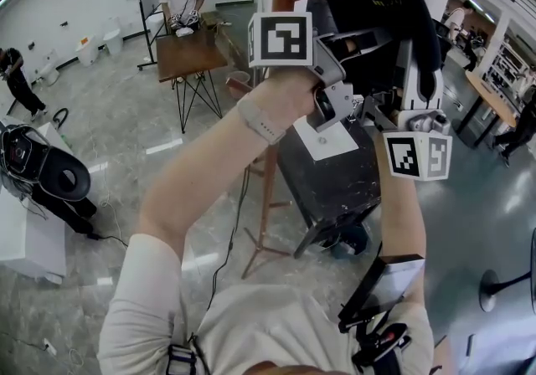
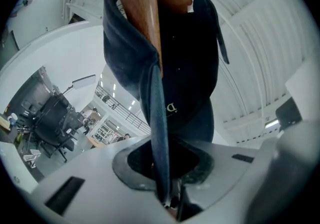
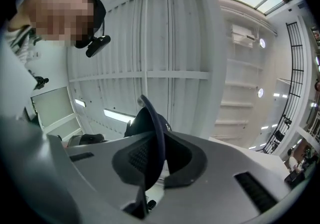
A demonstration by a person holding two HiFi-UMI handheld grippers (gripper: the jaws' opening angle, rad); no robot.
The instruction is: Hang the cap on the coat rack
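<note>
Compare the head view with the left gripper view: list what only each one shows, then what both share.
Only the head view: the person's arms, the wooden table behind them, and the coat rack's legs on the floor. Only the left gripper view: the left gripper's jaws pinched on the cap's dark edge, and a small pale letter on the cap. Both: the dark cap up against the rack's wooden top.

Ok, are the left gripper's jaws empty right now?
No, the left gripper is shut on the dark cap fabric, which lies against the wooden rack.
</note>
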